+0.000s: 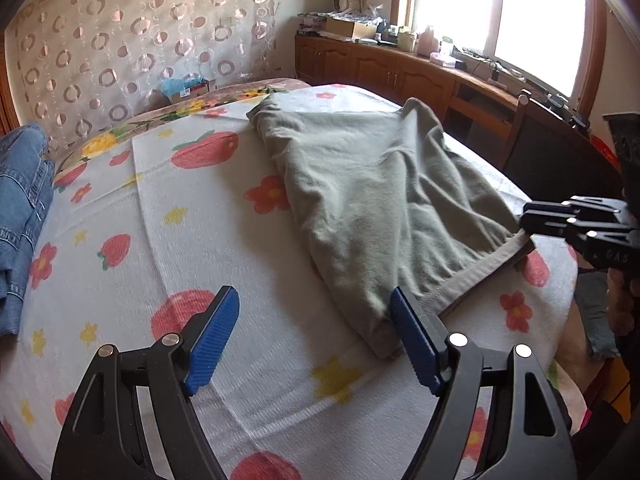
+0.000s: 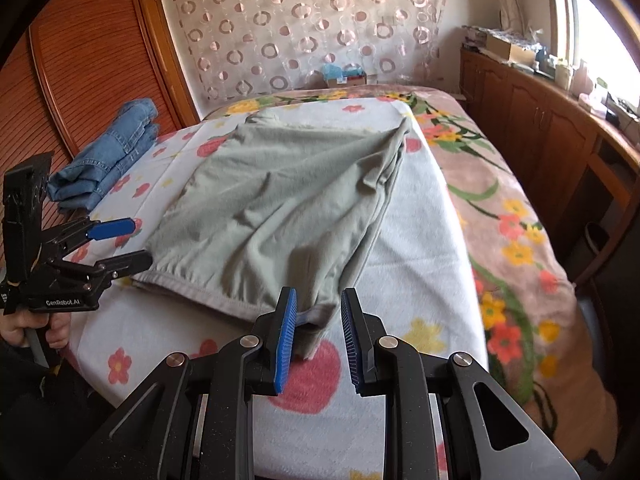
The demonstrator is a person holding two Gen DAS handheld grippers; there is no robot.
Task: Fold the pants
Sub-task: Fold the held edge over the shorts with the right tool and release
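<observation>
A pair of pale grey-green soft cotton pants (image 2: 280, 200) lies spread on a white towel-like blanket printed with red strawberries and flowers (image 2: 416, 248), which covers the bed; the elastic waistband (image 1: 472, 270) runs along the blanket's near edge and the legs reach toward the far edge, close to the headboard end. The left gripper (image 1: 316, 340), black with ribbed blue pads, has its jaws spread wide just above the blanket at the near left corner of the waistband; one pad sits beside the folded cloth corner, and nothing is pinched between them. The right gripper (image 2: 318, 336) stands at the other waistband corner with its jaws a narrow gap apart; the grey cloth corner lies ahead of the left pad, with bare blanket showing between the pads, so it grips nothing. A stack of folded blue denim jeans (image 2: 108, 152) rests at the far left edge of the blanket, well apart from the pants. Beneath the blanket a pinkish floral bedspread (image 2: 516, 208) shows along the right side, next to a brown wooden cabinet (image 2: 532, 120) under the window.
</observation>
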